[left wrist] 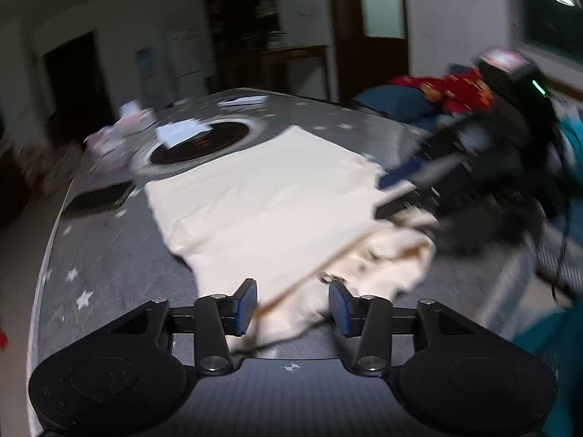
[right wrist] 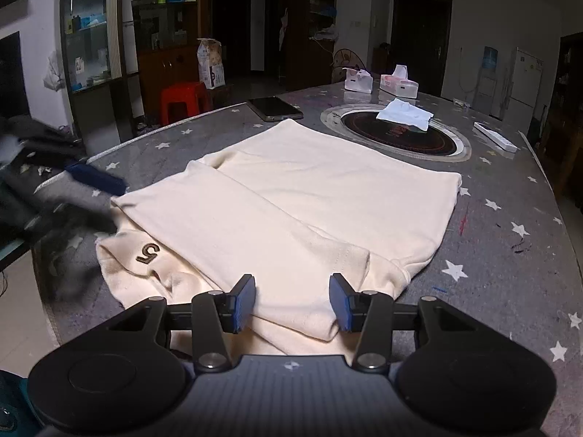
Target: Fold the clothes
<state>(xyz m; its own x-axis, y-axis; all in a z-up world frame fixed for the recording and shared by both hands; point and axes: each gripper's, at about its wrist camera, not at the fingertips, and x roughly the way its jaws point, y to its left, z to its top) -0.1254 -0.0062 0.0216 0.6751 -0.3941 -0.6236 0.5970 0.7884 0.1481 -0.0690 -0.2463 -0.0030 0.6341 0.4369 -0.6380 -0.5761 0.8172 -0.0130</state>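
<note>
The room is dim, with dark cabinets and doorways along the far walls, a red stool (right wrist: pixel 181 100) on the floor and a white fridge (right wrist: pixel 524 82) at the right. I work on a grey table (right wrist: pixel 510 262) printed with white stars; a round dark hob (right wrist: pixel 399 134) sits in its middle with a white cloth (right wrist: pixel 405 113) on it. Two tissue boxes (right wrist: pixel 380 82) stand beyond the hob, and a dark tablet (right wrist: pixel 275 108) lies near the far edge.

The cream shirt (right wrist: pixel 309 196) lies spread on the table, partly folded, one panel laid over the body. A brown "5" (right wrist: pixel 147 253) shows on its near left part.

My right gripper (right wrist: pixel 291 300) hovers low over the shirt's near edge, fingers apart, with cloth between them but not pinched. My left gripper (left wrist: pixel 291 304) is also spread wide, over the bunched near corner of the shirt (left wrist: pixel 262 200), gripping nothing. From the left view, the right gripper (left wrist: pixel 397 191) is blurred at the shirt's right edge. A pile of red and blue clothes (left wrist: pixel 430 96) lies behind it.
</note>
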